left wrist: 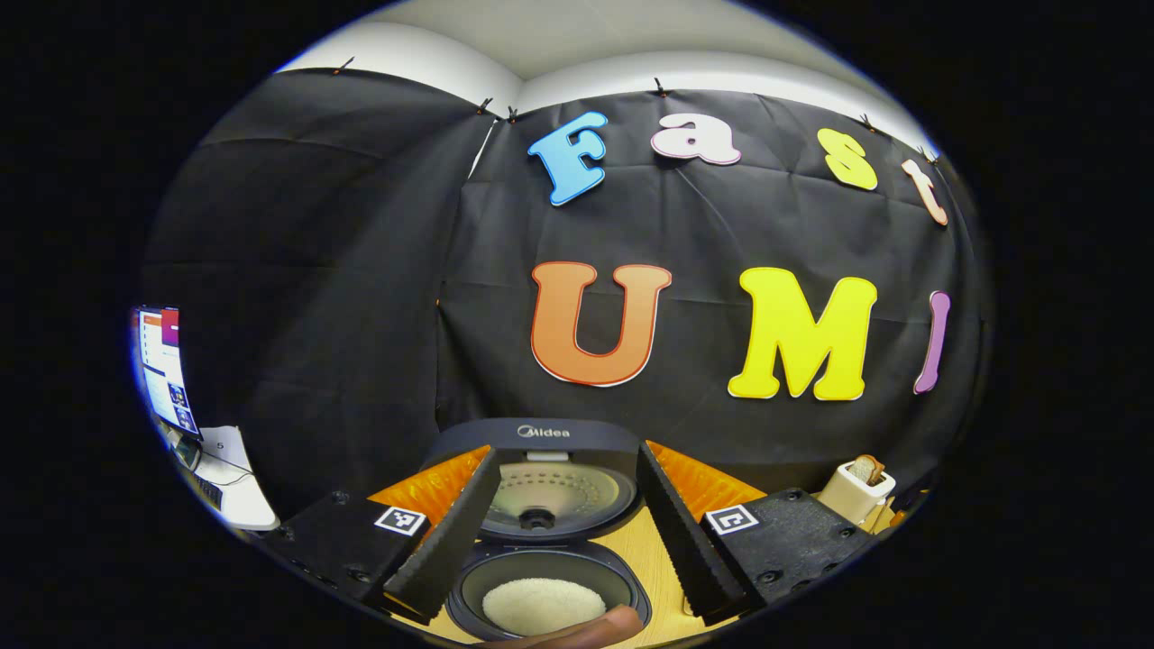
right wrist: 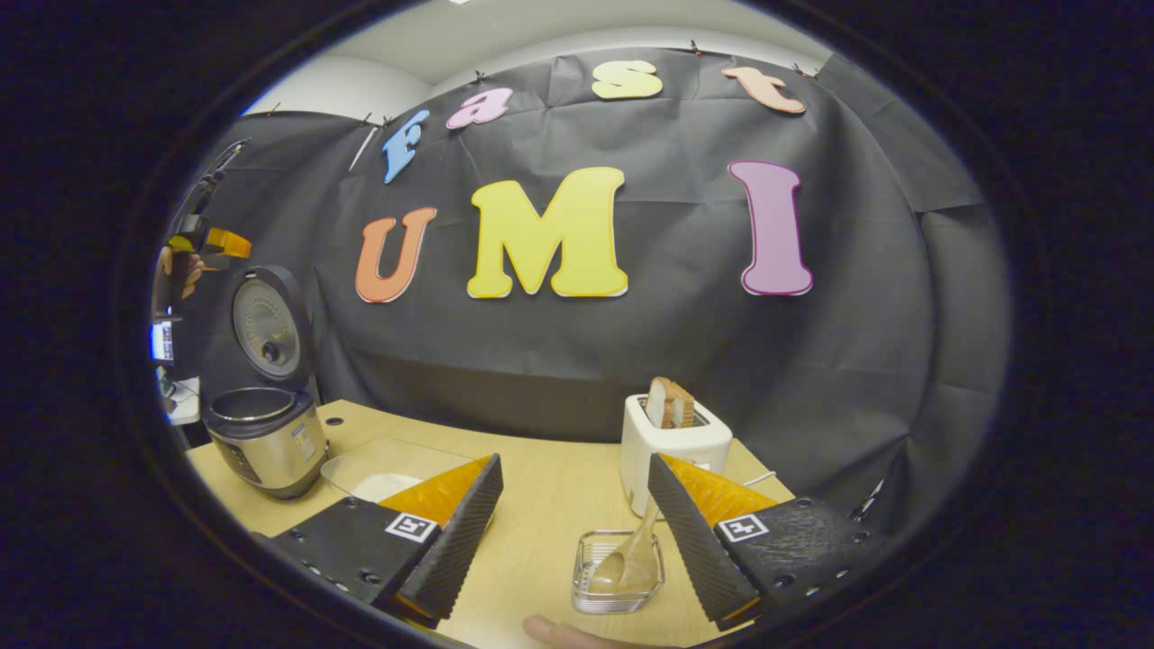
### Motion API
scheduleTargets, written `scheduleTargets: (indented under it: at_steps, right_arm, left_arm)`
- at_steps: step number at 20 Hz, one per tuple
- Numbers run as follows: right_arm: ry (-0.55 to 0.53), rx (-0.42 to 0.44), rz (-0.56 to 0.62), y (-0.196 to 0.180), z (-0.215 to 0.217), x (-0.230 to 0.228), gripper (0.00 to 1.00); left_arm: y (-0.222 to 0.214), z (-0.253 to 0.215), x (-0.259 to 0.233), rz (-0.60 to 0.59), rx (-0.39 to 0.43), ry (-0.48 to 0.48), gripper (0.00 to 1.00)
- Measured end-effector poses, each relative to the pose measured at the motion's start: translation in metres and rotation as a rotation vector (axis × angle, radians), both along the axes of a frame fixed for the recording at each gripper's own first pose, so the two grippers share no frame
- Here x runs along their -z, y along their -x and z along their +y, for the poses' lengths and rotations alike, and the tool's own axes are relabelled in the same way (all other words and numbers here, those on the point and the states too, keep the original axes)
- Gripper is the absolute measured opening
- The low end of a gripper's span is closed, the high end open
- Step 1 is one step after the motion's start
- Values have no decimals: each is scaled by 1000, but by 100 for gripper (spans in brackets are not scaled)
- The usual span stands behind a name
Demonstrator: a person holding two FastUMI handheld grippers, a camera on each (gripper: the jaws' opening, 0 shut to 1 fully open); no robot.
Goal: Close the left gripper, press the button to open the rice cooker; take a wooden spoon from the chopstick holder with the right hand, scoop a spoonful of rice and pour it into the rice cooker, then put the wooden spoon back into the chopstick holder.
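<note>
The left hand-held gripper (left wrist: 559, 541) is hovering released above the rice cooker (left wrist: 541, 541), its two fingers spread wide and touching nothing. Just ahead of and below those fingers, the cooker's lid (left wrist: 548, 491) is standing open and upright, and the inner pot is showing a mound of white rice (left wrist: 544, 604). A fingertip (left wrist: 595, 629) is peeking in at the bottom edge, just under the pot. Far off to the right of this hand-held gripper, a white toaster (left wrist: 856, 491) with a slice of bread is sitting on the counter (left wrist: 645, 554).

The right hand-held gripper (right wrist: 572, 532) is also hanging released, its fingers wide apart with nothing between them. Directly ahead and low between the fingers, the wooden spoon (right wrist: 636, 559) is resting bowl-down in the clear chopstick holder (right wrist: 618, 572), its handle leaning toward the right finger (right wrist: 690, 541). The toaster (right wrist: 672, 442) is standing just beyond the holder. Ahead to the left, a clear tray of rice (right wrist: 379, 473) is lying on the counter (right wrist: 541, 487), and farther left the rice cooker (right wrist: 261, 424) is standing open, with the left hand-held gripper (right wrist: 212, 243) held above it.
</note>
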State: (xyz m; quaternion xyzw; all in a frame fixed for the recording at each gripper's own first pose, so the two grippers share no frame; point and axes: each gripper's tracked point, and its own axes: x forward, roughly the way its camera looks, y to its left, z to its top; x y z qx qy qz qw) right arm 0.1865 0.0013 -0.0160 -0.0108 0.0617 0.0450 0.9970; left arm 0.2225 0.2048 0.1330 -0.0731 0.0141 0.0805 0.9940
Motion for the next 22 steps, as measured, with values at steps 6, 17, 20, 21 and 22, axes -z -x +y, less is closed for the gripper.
scheduleTargets:
  at_steps: [6,17,20,21,22]
  right_arm:
    - [17,22,-31,13,-12,-5,97]
    - [34,-6,-45,24,2,-5,96]
    - [15,-22,-45,31,11,-3,97]
    - [10,-29,-45,34,13,-2,97]
    - [9,-35,-43,38,16,-1,96]
  left_arm:
    - [-48,24,-27,-8,-3,-37,96]
    - [-79,23,17,168,36,-57,95]
    - [-65,19,19,151,29,-61,96]
    - [-60,17,20,143,28,-63,97]
    - [-54,14,22,133,30,-76,97]
